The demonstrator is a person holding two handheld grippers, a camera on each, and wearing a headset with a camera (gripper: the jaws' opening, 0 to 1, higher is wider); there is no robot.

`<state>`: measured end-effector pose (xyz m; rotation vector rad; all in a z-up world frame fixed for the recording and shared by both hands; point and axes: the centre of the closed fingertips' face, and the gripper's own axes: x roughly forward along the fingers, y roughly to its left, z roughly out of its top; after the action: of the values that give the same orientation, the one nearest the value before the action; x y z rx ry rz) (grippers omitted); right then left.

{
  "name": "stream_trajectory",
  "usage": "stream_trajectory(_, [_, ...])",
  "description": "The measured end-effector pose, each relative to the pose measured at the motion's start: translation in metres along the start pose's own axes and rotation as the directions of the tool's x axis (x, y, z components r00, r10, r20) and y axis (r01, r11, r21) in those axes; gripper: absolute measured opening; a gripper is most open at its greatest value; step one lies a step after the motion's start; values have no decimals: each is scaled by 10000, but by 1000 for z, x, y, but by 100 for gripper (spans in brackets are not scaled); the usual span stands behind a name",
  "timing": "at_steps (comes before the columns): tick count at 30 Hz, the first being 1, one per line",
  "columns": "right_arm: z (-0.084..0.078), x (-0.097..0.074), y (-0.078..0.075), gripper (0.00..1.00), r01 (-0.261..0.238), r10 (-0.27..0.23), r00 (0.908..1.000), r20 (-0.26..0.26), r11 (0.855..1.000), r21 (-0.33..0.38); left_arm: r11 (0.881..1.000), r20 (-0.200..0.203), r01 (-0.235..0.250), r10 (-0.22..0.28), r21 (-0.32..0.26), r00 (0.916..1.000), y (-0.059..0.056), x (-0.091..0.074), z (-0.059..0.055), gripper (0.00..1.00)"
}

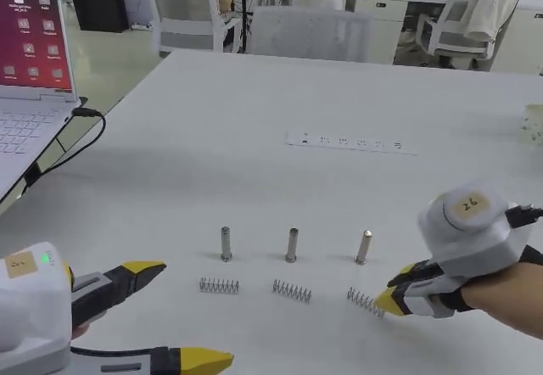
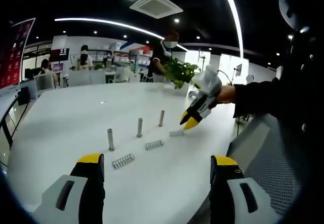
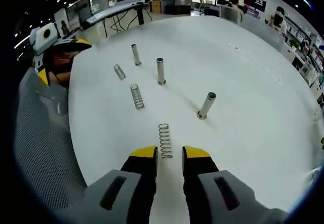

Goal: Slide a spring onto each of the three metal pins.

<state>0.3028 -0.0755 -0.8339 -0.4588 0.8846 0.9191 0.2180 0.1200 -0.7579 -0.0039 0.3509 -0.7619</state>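
Three metal pins (image 1: 292,245) stand upright in a row on the white table (image 1: 254,103), with the springs (image 1: 292,290) lying flat, one just near of each. The right gripper (image 3: 169,153) has its jaws narrowly parted on either side of the right spring (image 3: 165,140) at its near end (not visibly clamping it). The left gripper (image 1: 195,313), at near left, gapes wide.

Left short silver metal pin (image 1: 226,243): upright on the white desk (image 1: 254,180), lower centre of the head view, bare.
Middle pin (image 1: 292,245): upright, same row, bare.
Right pin (image 1: 363,247): standing, bare.
Left small silver coil spring (image 1: 219,286): flat, just below its pin.
Middle spring (image 1: 292,290): likewise.
Right spring (image 1: 365,301): flat, lying diagonally.
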Motion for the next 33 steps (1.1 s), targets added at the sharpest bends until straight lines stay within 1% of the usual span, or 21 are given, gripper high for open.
stream_trajectory(5, [-7, 6, 2, 16, -96, 80, 9990, -431, 9993, -372, 10000, -22, 13, -13, -40, 10000, 0, 0, -1, 83])
stream_trajectory(9, [-10, 10, 4, 15, -204, 179, 9982, -581, 9989, -425, 10000, -68, 45, -45, -38, 10000, -1, 1, -2, 83])
stream_trajectory(22, [-14, 17, 4, 13, -307, 256, 9964, -810, 9976, -623, 9998, -239, 198, -199, -35, 9995, -2, 4, -4, 81])
stream_trajectory(27, [-19, 19, 3, 11, -214, 114, 9944, -1050, 9953, -947, 9996, -286, 280, -281, -16, 9992, -4, 6, -4, 81])
stream_trajectory(33, [-16, 19, 3, 9, -271, 177, 9949, -989, 9951, -948, 9993, -336, 375, -374, 22, 9987, -5, 8, -5, 80])
